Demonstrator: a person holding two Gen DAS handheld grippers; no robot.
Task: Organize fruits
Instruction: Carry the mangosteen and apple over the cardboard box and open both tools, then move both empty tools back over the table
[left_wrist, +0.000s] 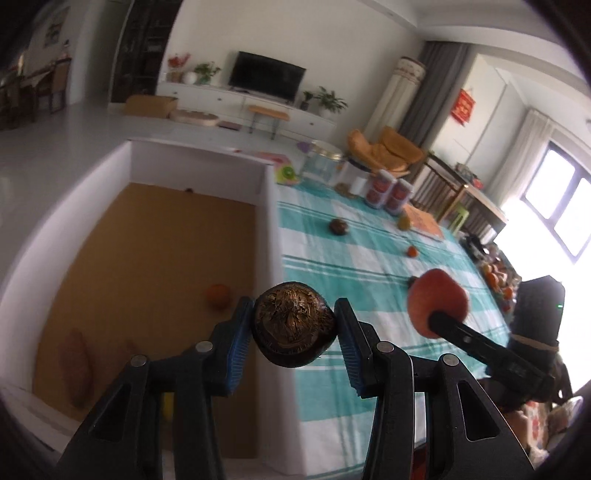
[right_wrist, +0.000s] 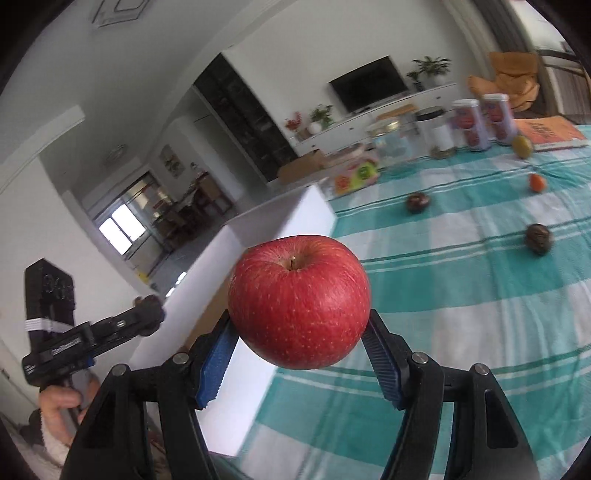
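Observation:
My left gripper (left_wrist: 293, 326) is shut on a dark brown, rough round fruit (left_wrist: 293, 325) and holds it in the air over the right wall of a white box (left_wrist: 267, 221) with a brown floor. An orange (left_wrist: 218, 295) lies inside the box. My right gripper (right_wrist: 299, 336) is shut on a red apple (right_wrist: 299, 301) above the table's checked cloth; that apple (left_wrist: 437, 301) also shows at the right in the left wrist view. On the cloth lie two dark brown fruits (right_wrist: 538, 239) (right_wrist: 417, 202), a small orange fruit (right_wrist: 537, 182) and a yellow-green fruit (right_wrist: 522, 146).
The teal and white checked cloth (right_wrist: 461, 295) covers the table right of the box. At its far end stand two red-labelled cans (right_wrist: 484, 123), a clear jar (right_wrist: 389, 142), a white cup (right_wrist: 439, 136), an orange book (right_wrist: 550, 133) and a colourful toy (right_wrist: 356, 177).

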